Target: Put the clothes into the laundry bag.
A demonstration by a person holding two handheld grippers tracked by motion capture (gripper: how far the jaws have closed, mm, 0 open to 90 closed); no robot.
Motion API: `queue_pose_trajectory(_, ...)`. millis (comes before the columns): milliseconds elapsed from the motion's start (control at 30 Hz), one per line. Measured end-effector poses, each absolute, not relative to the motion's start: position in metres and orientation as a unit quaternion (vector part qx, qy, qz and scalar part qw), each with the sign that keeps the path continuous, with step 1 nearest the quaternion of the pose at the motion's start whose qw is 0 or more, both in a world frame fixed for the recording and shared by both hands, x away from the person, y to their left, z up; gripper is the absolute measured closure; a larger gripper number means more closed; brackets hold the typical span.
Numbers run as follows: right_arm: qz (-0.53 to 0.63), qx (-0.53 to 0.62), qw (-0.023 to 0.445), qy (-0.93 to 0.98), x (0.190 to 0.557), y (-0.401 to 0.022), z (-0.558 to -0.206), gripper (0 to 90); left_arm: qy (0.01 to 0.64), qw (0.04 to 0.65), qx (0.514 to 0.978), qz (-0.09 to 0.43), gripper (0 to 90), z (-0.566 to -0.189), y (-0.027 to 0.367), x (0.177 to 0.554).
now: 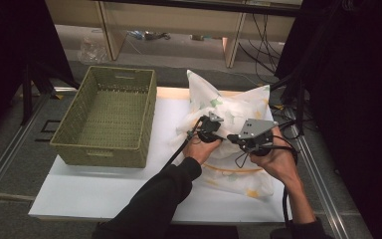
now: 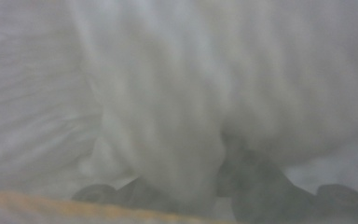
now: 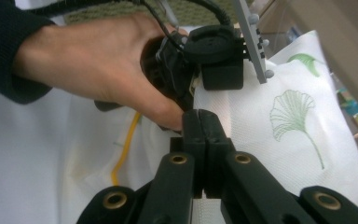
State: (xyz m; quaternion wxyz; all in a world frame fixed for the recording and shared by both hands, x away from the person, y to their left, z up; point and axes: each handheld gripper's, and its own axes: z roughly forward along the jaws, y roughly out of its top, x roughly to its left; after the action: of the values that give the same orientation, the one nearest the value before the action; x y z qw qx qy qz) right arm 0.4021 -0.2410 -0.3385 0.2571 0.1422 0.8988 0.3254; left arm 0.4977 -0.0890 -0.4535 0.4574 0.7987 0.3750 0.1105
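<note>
A white pillow printed with green ginkgo leaves and edged with yellow piping (image 1: 229, 132) lies on the right half of a white rectangular tabletop (image 1: 104, 189), its far corners reaching past the board's back edge. Just to its left on the same board stands an olive-green woven rectangular basket (image 1: 109, 115). The left gripper (image 1: 210, 130), held by a hand in a dark sleeve, has its jaws pinched on a fold of the pillow's white fabric, which bulges between them in the left gripper view. The right gripper (image 3: 204, 135) rests on the pillow beside it, jaws pressed together on the cloth. Around the table: grey carpeted floor (image 1: 10, 164), metal floor rails, pale wooden shelving (image 1: 179, 20) behind, trailing black cables (image 1: 263, 45) and dark drapes at both sides
</note>
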Motion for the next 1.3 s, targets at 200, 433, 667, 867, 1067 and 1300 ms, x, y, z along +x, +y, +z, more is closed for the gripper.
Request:
queue_pose_trajectory(200,0.324,0.147,0.253,0.9,0.402,-0.24,-0.34,90.0,0.365,0.455,0.809,0.073,71.8,-0.455,-0.079,0.489)
queue_pose_trajectory(433,0.328,0.14,0.258,0.898,0.402,-0.243,-0.337,90.0,0.336,0.431,0.836,0.052,55.3,-0.449,-0.069,0.476)
queue_pose_trajectory(667,0.327,0.138,0.261,0.898,0.403,-0.243,-0.337,90.0,0.342,0.426,0.836,0.05,44.0,-0.452,-0.054,0.463)
queue_pose_trajectory(867,0.328,0.137,0.261,0.897,0.403,-0.242,-0.336,90.0,0.353,0.409,0.84,0.06,35.3,-0.46,-0.042,0.452)
queue_pose_trajectory(1067,0.327,0.135,0.258,0.899,0.403,-0.239,-0.338,90.0,0.373,0.402,0.835,0.045,34.8,-0.472,-0.046,0.462)
queue_pose_trajectory(1300,0.325,0.135,0.251,0.902,0.404,-0.239,-0.341,90.0,0.385,0.402,0.83,0.044,73.7,-0.482,-0.053,0.489)
